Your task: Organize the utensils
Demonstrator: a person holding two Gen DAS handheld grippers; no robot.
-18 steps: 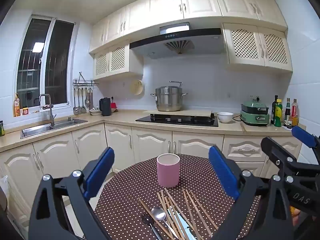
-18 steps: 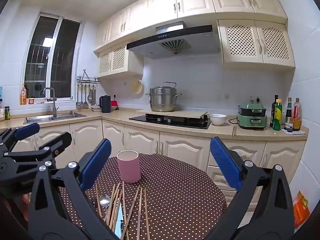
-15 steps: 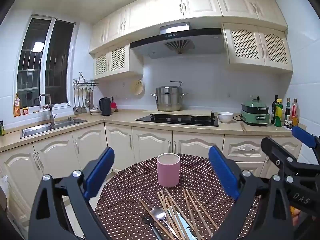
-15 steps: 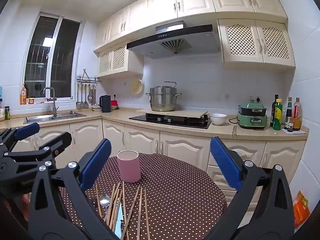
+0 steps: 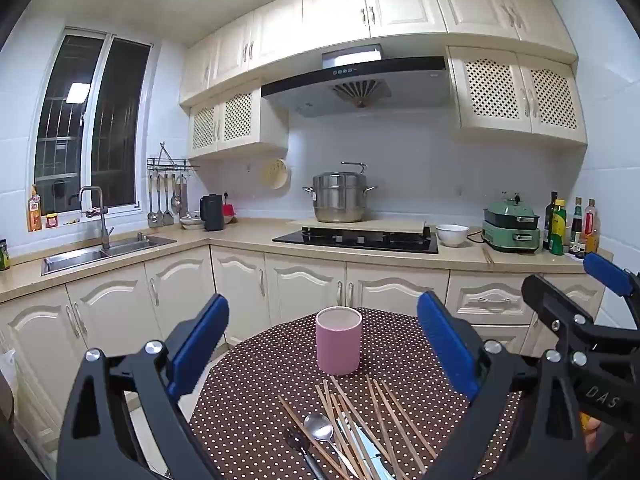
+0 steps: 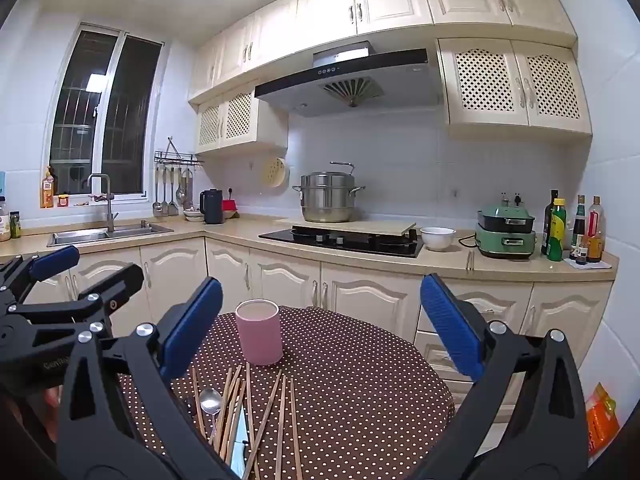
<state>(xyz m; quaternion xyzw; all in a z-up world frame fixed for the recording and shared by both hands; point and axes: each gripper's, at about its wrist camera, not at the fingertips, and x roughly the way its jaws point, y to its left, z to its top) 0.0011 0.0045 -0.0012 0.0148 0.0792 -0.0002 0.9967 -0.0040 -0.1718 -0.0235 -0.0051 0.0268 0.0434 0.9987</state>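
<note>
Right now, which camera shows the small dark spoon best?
The left wrist view: the small dark spoon lies unobstructed beside the silver spoon. In the right wrist view it is mostly hidden behind the tongs' arm.

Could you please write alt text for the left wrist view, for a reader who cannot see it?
The open left gripper hovers, jaws wide, over a round brown polka-dot table, framing an upright pink cylindrical cup. Loose wooden chopsticks and two metal spoons lie before it; the right gripper shows at right.
</note>
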